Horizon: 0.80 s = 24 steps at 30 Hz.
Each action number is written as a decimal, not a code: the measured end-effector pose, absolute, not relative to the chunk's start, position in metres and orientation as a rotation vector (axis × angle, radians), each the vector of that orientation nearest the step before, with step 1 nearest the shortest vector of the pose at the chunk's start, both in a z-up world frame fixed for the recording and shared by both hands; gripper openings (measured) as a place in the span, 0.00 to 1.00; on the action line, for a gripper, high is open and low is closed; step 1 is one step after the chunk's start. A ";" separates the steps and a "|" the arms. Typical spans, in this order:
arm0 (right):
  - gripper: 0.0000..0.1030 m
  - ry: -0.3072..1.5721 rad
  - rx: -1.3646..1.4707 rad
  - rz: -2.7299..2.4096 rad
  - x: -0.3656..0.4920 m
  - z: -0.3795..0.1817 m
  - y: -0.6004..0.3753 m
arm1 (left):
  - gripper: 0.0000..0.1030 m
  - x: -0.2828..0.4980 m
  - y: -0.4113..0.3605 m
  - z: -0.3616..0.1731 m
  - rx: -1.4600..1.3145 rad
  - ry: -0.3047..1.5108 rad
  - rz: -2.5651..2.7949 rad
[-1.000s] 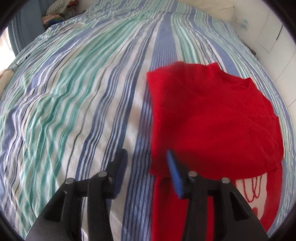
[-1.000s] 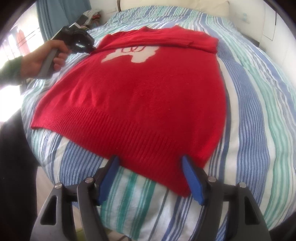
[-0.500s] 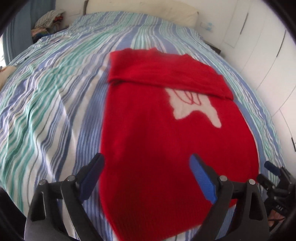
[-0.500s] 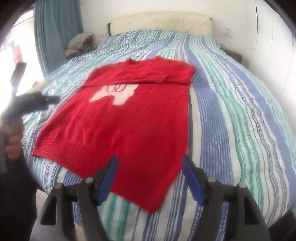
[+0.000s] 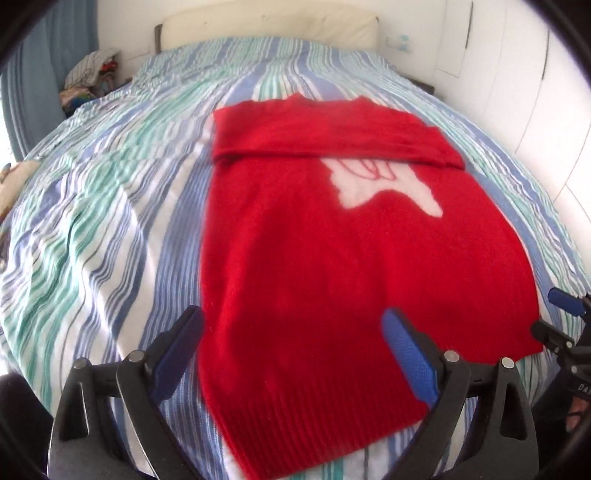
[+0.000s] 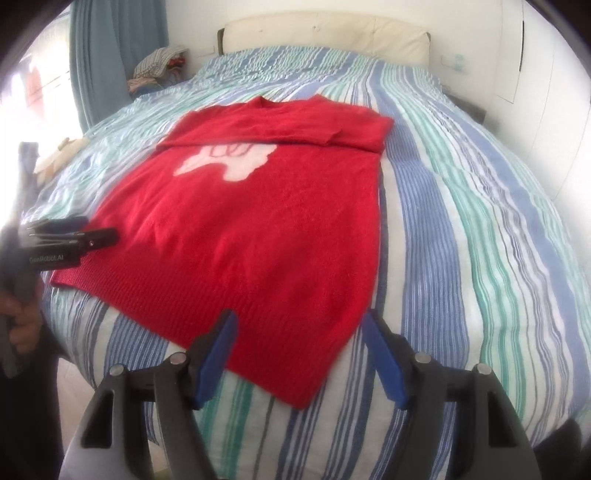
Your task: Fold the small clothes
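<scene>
home bedroom | striped bed (image 6: 461,206) | cream headboard (image 6: 325,35) | blue curtain (image 6: 110,55)

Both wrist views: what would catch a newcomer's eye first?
The red sweater lies flat mid-bed, its top folded down over a white motif. Under it, the striped bedspread fills both views. Both tools hang open at the hem: left over the near left corner, right over the right.

A red sweater (image 6: 266,229) lay flat on a striped bed (image 6: 461,229), sleeves folded across its top. The right hand-held gripper (image 6: 301,354) hovered open above its hem corner.
</scene>
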State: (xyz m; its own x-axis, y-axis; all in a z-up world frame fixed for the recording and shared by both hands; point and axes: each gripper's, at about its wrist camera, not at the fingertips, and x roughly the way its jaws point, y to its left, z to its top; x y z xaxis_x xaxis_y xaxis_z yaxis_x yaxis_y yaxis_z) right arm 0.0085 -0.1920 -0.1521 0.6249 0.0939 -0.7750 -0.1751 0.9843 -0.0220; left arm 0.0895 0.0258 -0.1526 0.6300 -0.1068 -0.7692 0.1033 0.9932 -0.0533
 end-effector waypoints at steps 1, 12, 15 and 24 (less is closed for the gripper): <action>0.67 0.871 -0.106 0.158 0.007 -0.150 -0.190 | 0.95 0.090 0.028 -0.149 -0.014 0.868 -0.115; 0.67 0.810 -0.144 0.169 0.004 -0.140 -0.179 | 0.95 0.090 0.028 -0.123 -0.007 0.852 -0.127; 0.67 0.809 -0.186 0.181 -0.003 -0.140 -0.173 | 0.95 0.084 0.023 -0.125 -0.010 0.864 -0.155; 0.67 0.805 -0.229 0.180 -0.012 -0.139 -0.168 | 0.95 0.078 0.010 -0.139 0.038 0.858 -0.148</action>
